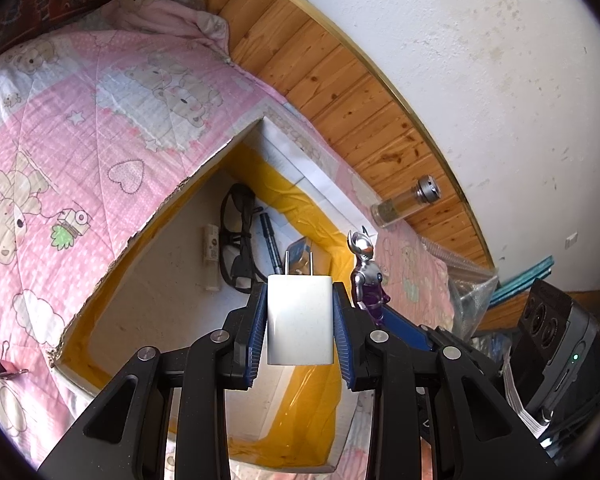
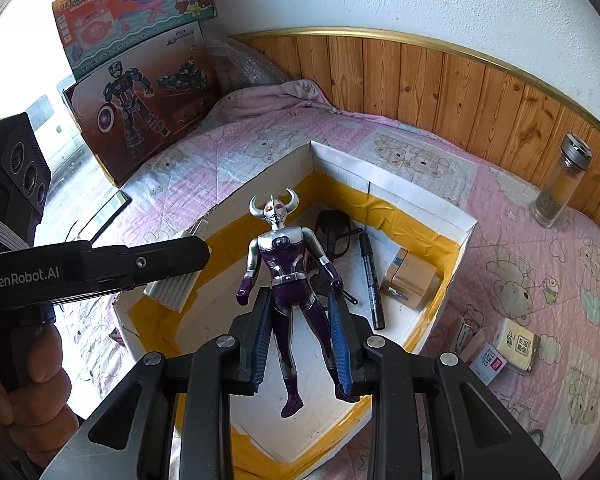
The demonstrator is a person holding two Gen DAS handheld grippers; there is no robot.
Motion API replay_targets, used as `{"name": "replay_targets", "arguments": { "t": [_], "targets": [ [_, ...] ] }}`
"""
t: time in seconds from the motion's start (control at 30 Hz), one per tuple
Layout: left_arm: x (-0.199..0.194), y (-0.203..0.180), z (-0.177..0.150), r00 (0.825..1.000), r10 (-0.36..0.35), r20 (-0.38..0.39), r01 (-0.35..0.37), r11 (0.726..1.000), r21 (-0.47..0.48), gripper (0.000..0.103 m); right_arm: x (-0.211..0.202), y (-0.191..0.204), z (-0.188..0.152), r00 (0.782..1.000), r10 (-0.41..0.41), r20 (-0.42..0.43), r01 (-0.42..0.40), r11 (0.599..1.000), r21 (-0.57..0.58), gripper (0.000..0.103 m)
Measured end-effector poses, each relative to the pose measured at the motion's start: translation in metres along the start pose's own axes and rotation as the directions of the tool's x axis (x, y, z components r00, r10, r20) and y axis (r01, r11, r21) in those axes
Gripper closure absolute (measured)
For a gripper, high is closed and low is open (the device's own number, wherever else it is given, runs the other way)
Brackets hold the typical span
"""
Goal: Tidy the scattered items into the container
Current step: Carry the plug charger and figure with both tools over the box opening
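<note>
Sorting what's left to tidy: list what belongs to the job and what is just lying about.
Job: white charger in left hand-held gripper; toy figure in right hand-held gripper; box; binder clip; small packets.

Lying about: glass bottle; toy cartons.

Both my grippers are pitched down, each clamped tight.
Left gripper (image 1: pixel 300 320) and right gripper (image 2: pixel 300 340) sit close together.

Glossy white plastic charger (image 1: pixel 300 318); shiny silver-and-purple plastic figure (image 2: pixel 286 276); quilted pink cloth bedspread (image 1: pixel 80 128); knotty varnished wood panelling (image 2: pixel 460 92); matt white box (image 2: pixel 420 200) (glossy yellow tape lines its 4 walls).
</note>
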State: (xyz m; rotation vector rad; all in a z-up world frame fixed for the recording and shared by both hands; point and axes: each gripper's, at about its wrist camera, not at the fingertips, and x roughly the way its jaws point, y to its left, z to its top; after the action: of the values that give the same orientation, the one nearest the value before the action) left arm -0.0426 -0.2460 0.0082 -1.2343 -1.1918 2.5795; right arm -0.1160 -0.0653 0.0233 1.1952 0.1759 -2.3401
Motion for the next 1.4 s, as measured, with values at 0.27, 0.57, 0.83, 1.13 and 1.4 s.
{"name": "replay_targets", "arguments": {
  "t": [0.27,0.57,0.83,1.13,1.4],
  "targets": [
    [0.015,-0.001,-0.01,0.998,-0.006,-0.059,0.005,1.0,-0.03,0.071,0.014,0.001,0.001,0.996,-0.005,-0.091,-0.001,0.998,-0.057,0.074],
    [0.024,-0.005,-0.019,0.995,0.022,-0.093,-0.024,0.999,-0.023,0.071,0.031,-0.005,0.004,0.983,0.013,-0.182,-0.03,0.995,-0.09,0.074],
    [0.038,-0.002,-0.029,0.987,0.055,-0.153,-0.06,0.998,-0.025,0.071,0.051,-0.007,0.011,0.967,0.041,-0.252,-0.074,0.989,-0.126,0.074],
    [0.044,0.001,-0.032,0.98,0.073,-0.183,-0.081,0.996,-0.036,0.071,0.065,-0.001,0.009,0.952,-0.012,-0.306,-0.076,0.958,-0.275,0.074],
    [0.051,-0.001,-0.039,0.973,0.104,-0.205,-0.106,0.994,0.001,0.071,0.077,0.002,0.006,0.932,-0.03,-0.362,-0.126,0.908,-0.399,0.074]
  ]
}}
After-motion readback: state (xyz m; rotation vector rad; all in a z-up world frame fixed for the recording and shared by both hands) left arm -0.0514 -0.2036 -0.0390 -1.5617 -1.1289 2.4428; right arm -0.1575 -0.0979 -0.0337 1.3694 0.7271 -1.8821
